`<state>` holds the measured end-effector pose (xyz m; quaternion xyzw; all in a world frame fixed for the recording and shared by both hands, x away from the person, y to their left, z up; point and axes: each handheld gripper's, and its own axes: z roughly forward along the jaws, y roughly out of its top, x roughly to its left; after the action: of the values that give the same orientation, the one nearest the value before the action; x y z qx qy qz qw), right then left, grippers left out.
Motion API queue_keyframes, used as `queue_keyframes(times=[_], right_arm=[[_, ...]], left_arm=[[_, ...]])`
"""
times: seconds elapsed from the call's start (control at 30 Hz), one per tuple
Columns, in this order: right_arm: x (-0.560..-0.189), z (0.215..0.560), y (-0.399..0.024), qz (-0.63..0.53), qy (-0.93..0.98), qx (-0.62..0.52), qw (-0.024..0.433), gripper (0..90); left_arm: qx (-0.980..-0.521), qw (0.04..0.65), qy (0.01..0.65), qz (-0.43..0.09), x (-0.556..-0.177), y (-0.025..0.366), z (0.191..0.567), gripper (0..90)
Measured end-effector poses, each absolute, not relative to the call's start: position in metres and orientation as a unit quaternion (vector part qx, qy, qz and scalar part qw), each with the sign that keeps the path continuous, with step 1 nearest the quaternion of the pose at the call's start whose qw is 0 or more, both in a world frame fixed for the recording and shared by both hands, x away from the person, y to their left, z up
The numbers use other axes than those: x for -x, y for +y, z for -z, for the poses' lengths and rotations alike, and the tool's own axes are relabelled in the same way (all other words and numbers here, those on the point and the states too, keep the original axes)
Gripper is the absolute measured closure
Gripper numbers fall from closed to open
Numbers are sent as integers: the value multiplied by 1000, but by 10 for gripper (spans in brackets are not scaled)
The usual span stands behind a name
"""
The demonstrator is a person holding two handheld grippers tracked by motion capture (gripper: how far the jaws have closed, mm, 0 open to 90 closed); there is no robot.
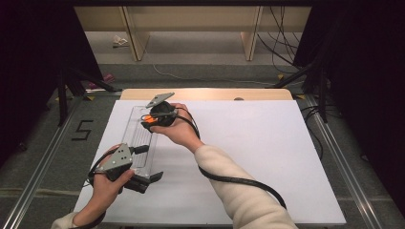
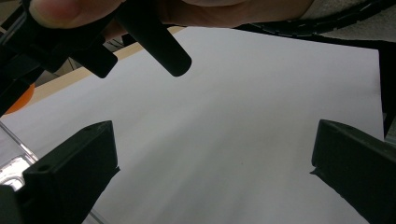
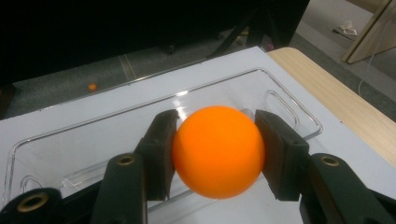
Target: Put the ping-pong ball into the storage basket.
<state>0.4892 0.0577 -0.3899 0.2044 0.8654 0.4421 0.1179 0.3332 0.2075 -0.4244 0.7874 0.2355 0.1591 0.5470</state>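
An orange ball (image 3: 218, 151) sits squeezed between the two pads of my right gripper (image 3: 217, 154), which is shut on it. In the high view that gripper (image 1: 152, 119) holds the ball (image 1: 148, 122) just above the far end of a clear plastic tray (image 1: 135, 138) on the left part of the table. My left gripper (image 1: 149, 163) waits at the tray's near end. Its jaws stand wide apart in the left gripper view (image 2: 212, 172) with only white sheet between them. A corner of the tray (image 2: 9, 161) shows beside one jaw.
A white sheet (image 1: 248, 157) covers the table, with a wooden edge (image 1: 205, 94) at the far side. A small orange ball (image 3: 92, 86) lies on the floor beyond the table. The right gripper's black cable (image 1: 239, 180) trails across the sheet.
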Motion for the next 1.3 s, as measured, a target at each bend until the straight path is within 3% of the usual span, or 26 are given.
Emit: queue_keyframes(times=[1.3], right_arm=[[-493, 397, 75, -433, 873, -199, 102, 515]], left_arm=[[-789, 547, 233, -157, -333, 207, 425, 0]])
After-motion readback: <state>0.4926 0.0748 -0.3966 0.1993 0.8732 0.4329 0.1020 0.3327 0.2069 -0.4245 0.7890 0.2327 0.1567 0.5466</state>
